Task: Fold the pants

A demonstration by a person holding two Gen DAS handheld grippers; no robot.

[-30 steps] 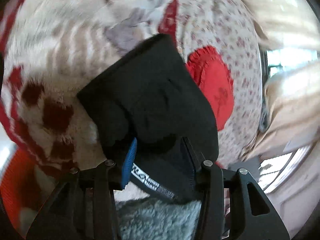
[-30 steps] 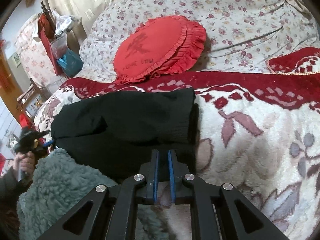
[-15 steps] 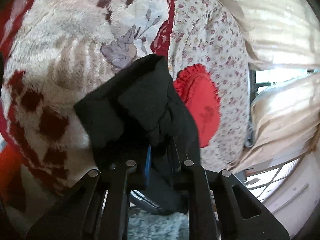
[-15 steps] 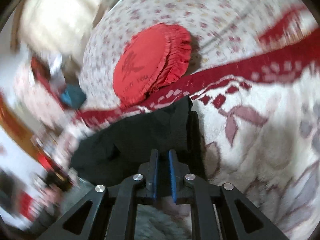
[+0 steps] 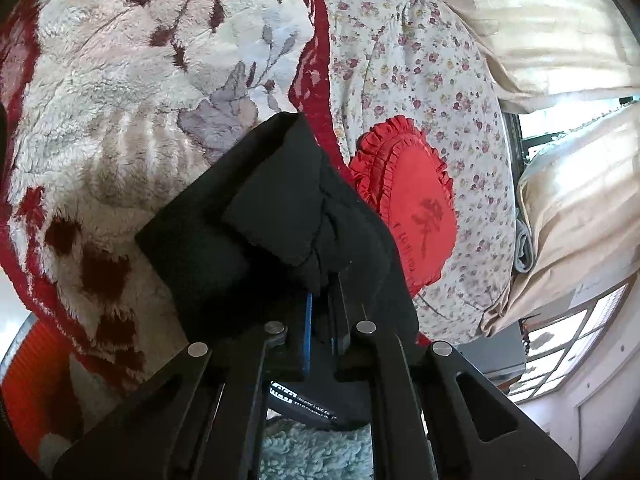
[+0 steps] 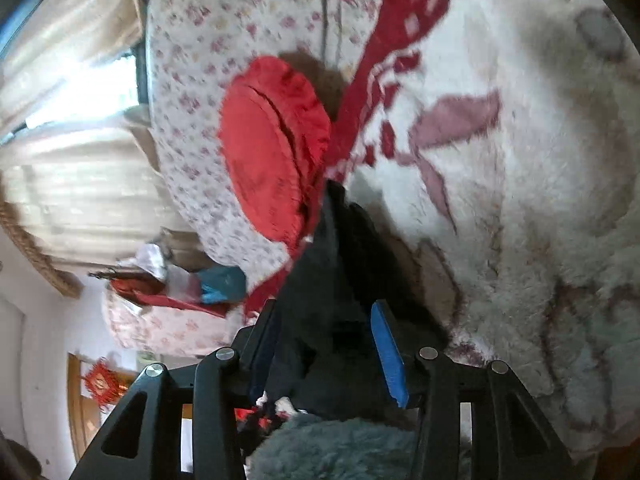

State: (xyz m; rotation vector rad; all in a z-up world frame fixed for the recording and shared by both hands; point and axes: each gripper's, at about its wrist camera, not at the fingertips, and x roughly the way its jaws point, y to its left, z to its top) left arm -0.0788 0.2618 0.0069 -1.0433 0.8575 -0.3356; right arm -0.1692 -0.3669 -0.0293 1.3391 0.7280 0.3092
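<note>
A: Two grippers are working one pair of black pants (image 5: 256,216) on a plush floral blanket (image 5: 120,80). The left gripper (image 5: 320,312), which was standing wide around the cloth a second ago, is now clamping a bunched fold of the pants between its blue pads.

B: And the right gripper (image 6: 332,344)?

A: Its jaws were pinched together a second ago; they are opening now, and the view is lying rolled far over on its side. Dark pants fabric (image 6: 336,264) is sitting between the fingers, but the pads are not pressing on it.

B: Meaning for the fold?

A: Judging from this, the left side is taking hold of a layer while the right is lining up for its own grab, so the fold is starting rather than finishing.

B: What is hard to read?

A: The right wrist view is smearing with motion. The pants' full outline is being cut off by the gripper frames, so which end is the waistband cannot be told. A red ruffled cushion (image 5: 408,208) is resting just past the pants on the flowered sheet (image 5: 432,80), and a teal fleece (image 5: 312,448) is filling the bottom edge.
</note>
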